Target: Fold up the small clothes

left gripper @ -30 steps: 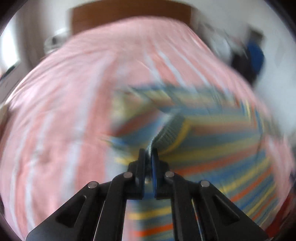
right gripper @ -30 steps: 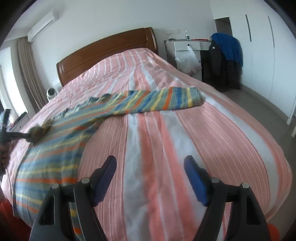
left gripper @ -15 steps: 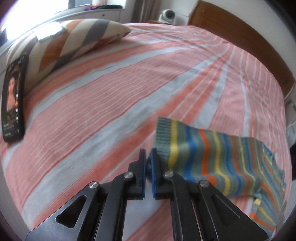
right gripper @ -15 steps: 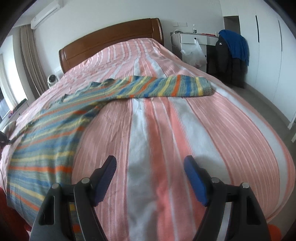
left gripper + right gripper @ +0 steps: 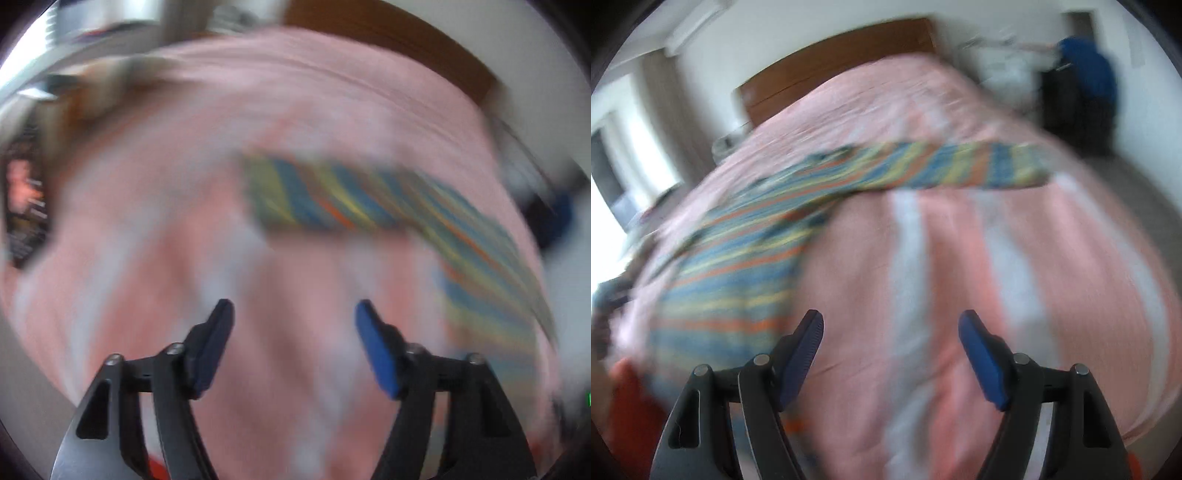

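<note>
A small striped sweater (image 5: pixel 746 266) in blue, yellow and orange lies spread on the pink-and-white striped bed (image 5: pixel 960 277). One sleeve (image 5: pixel 960 166) reaches right across the bed. In the blurred left wrist view the other sleeve (image 5: pixel 317 195) lies flat ahead of my left gripper (image 5: pixel 293 314), whose jaws are opening and hold nothing. My right gripper (image 5: pixel 890 325) hovers open and empty over bare bedspread, just right of the sweater's body.
A wooden headboard (image 5: pixel 831 66) closes the far end of the bed. Dark and blue clothes (image 5: pixel 1082 81) hang at the right by a white desk. Something red (image 5: pixel 631 406) sits at the near left edge. A dark blurred object (image 5: pixel 26 206) lies at the bed's left.
My left gripper let go of the sleeve cuff it was pinching, opened wide and pulled back from it. The sleeve now lies stretched out on the bed. The right gripper stayed open.
</note>
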A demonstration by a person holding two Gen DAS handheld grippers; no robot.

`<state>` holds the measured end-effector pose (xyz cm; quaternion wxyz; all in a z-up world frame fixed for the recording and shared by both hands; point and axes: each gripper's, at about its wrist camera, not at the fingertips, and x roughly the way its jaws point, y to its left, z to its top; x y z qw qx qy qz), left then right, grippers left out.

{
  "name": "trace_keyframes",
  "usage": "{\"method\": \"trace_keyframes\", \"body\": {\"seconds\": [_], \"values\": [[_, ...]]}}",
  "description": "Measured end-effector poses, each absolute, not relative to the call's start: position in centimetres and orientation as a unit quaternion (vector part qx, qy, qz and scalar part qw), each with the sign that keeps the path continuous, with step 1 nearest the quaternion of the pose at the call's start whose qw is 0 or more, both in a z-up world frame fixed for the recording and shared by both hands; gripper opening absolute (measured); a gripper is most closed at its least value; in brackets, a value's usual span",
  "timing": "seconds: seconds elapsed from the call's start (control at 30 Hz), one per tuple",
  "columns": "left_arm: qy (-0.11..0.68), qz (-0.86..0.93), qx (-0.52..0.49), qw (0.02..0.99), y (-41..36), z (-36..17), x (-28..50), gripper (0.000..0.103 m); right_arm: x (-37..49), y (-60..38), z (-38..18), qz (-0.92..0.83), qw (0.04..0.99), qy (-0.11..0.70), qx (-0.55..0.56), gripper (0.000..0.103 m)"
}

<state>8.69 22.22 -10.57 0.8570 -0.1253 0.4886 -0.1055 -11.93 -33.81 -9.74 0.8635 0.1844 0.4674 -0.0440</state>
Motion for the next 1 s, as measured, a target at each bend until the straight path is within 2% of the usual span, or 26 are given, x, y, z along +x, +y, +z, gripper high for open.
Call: {"method": "trace_keyframes", "body": {"seconds": [0.1, 0.17, 0.27, 0.3, 0.33, 0.37, 0.4, 0.57, 0.67, 0.83, 0.9, 0.93, 0.97, 1.0], "values": [[0.531, -0.203, -0.085, 0.818, 16.6, -12.5, 3.6, 0.078, -12.3, -31.1, -9.9, 0.078, 0.815, 0.530, 0.222, 0.075], [0.555, -0.222, -0.055, 0.800, 13.7, -14.5, 1.5, 0.078, -12.9, -29.4, -10.8, 0.099, 0.797, 0.554, 0.219, 0.075], [0.563, -0.216, -0.024, 0.797, 11.5, -15.9, 0.3, 0.076, -13.0, -27.4, -13.0, 0.103, 0.781, 0.582, 0.202, 0.064], [0.558, -0.206, -0.015, 0.804, 11.0, -16.0, 0.0, 0.072, -12.9, -26.8, -13.6, 0.104, 0.778, 0.588, 0.195, 0.055], [0.557, -0.204, -0.008, 0.805, 10.6, -16.0, -0.1, 0.040, -12.7, -26.2, -14.1, 0.105, 0.776, 0.593, 0.186, 0.047], [0.560, -0.207, -0.001, 0.802, 10.3, -16.0, 0.1, 0.005, -12.4, -25.7, -14.4, 0.101, 0.776, 0.598, 0.172, 0.025], [0.565, -0.218, -0.009, 0.796, 10.4, -16.0, 0.5, 0.002, -12.5, -25.3, -14.4, 0.093, 0.777, 0.601, 0.162, 0.005], [0.553, -0.244, -0.050, 0.795, 12.3, -13.9, -1.2, 0.001, -13.5, -25.7, -11.4, 0.081, 0.777, 0.604, 0.158, 0.005], [0.556, -0.244, -0.030, 0.794, 12.4, -14.2, -2.4, 0.001, -14.5, -25.1, -10.0, 0.079, 0.778, 0.606, 0.145, 0.005], [0.583, -0.215, -0.020, 0.783, 11.5, -17.1, -0.9, 0.003, -13.0, -25.6, -14.2, 0.050, 0.755, 0.636, 0.148, 0.005], [0.577, -0.204, -0.014, 0.791, 11.4, -16.3, -0.9, 0.010, -12.6, -26.0, -15.0, 0.045, 0.754, 0.634, 0.166, 0.006], [0.570, -0.190, -0.007, 0.799, 11.5, -15.7, -1.2, 0.018, -12.6, -26.2, -14.9, 0.046, 0.755, 0.631, 0.171, 0.010], [0.566, -0.180, -0.003, 0.804, 11.6, -15.2, -1.3, 0.040, -12.7, -26.2, -14.5, 0.048, 0.760, 0.625, 0.172, 0.022], [0.557, -0.169, -0.005, 0.814, 11.9, -14.4, -1.4, 0.054, -12.9, -26.2, -14.0, 0.045, 0.765, 0.622, 0.165, 0.036]]}}
